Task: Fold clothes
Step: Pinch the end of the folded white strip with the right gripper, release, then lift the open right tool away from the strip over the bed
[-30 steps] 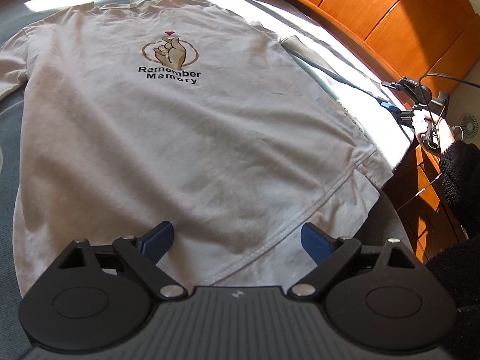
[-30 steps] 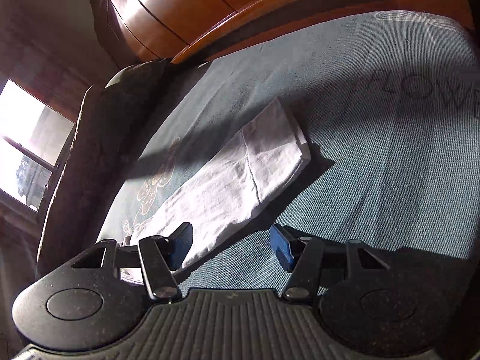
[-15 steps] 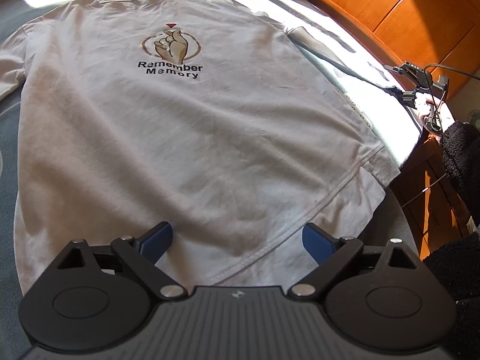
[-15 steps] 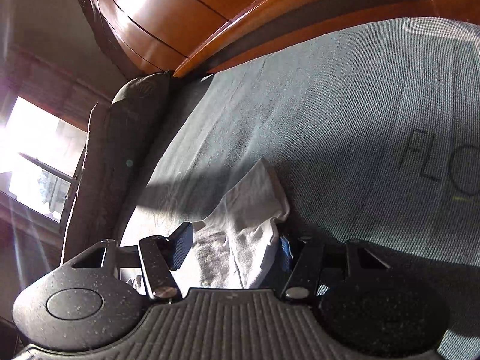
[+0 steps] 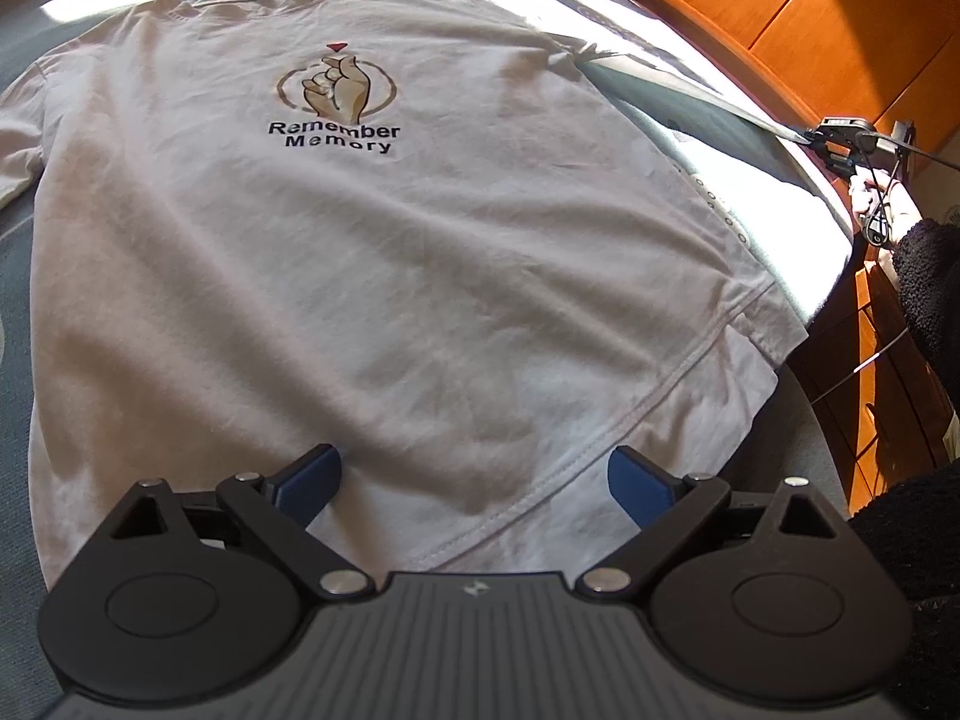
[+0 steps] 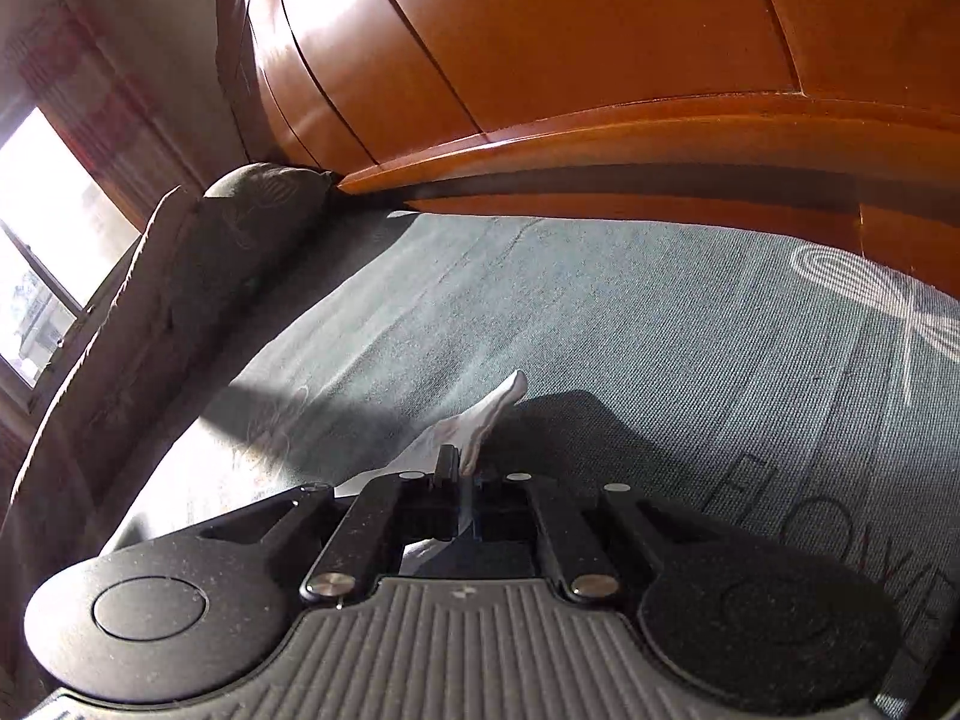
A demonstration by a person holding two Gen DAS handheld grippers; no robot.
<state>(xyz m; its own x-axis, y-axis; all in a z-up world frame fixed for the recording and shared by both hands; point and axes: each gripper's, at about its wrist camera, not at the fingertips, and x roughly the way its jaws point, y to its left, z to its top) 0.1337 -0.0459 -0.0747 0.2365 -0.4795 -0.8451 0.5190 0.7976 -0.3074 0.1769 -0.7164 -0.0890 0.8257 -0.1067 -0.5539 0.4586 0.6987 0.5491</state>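
1. Up close, the right claw (image 6: 462,474) is clenched on the sleeve (image 6: 480,420) of a white T-shirt (image 5: 372,276), a point of pale cloth poking out just beyond its closed tips.
2. Seen from the left wrist camera, that sleeve runs as a taut strip (image 5: 690,87) off the garment's right side to the right claw (image 5: 819,138), which a person's hand (image 5: 870,198) in a dark fuzzy sleeve (image 5: 930,282) holds past the bed's edge.
3. Meanwhile the left claw (image 5: 474,480) hangs released above the shirt's hem (image 5: 600,450), its blue pads (image 5: 312,474) spread wide with nothing gripped between them.
4. Face up, the T-shirt lies spread across the bed (image 5: 750,144), its collar at the far end and its hem nearest the left claw.
5. Printed on its chest is a finger-heart emblem (image 5: 336,87) over the words "Remember Memory".
6. Under the garment, the grey-green woven bed cover (image 6: 660,330) shows a pale dragonfly motif (image 6: 870,294) and large dark lettering cut off at the frame edge.
7. Beyond the bed stands a glossy orange wooden headboard (image 6: 570,60), with a dark pillow (image 6: 240,228) lying near a sunlit window (image 6: 42,228).
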